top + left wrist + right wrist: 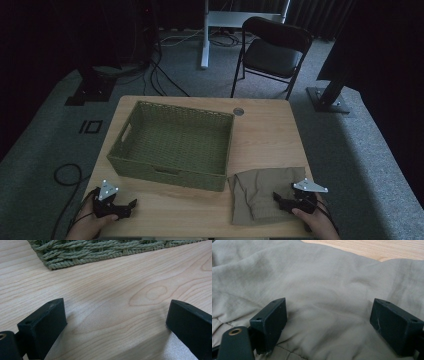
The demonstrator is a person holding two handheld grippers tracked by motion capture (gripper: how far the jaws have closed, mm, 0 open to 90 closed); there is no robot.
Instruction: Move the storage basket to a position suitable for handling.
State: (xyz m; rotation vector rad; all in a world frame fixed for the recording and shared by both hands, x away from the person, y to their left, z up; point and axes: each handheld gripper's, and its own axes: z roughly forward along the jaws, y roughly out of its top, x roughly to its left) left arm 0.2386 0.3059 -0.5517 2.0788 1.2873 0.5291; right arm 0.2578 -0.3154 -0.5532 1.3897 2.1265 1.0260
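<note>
the right gripper (278, 198) rests on the folded khaki cloth (257, 192), its jaws wide apart and gripping nothing. the left gripper (131, 204) sits over the bare table (260, 130) near the green woven basket (172, 140), its jaws apart too.

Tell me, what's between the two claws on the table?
Bare wood of the table between left gripper and right gripper, then the khaki cloth, in the high view.

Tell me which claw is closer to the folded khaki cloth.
Right. The right claw sits open over the khaki cloth; the left claw rests open on bare table beside the basket.
</note>
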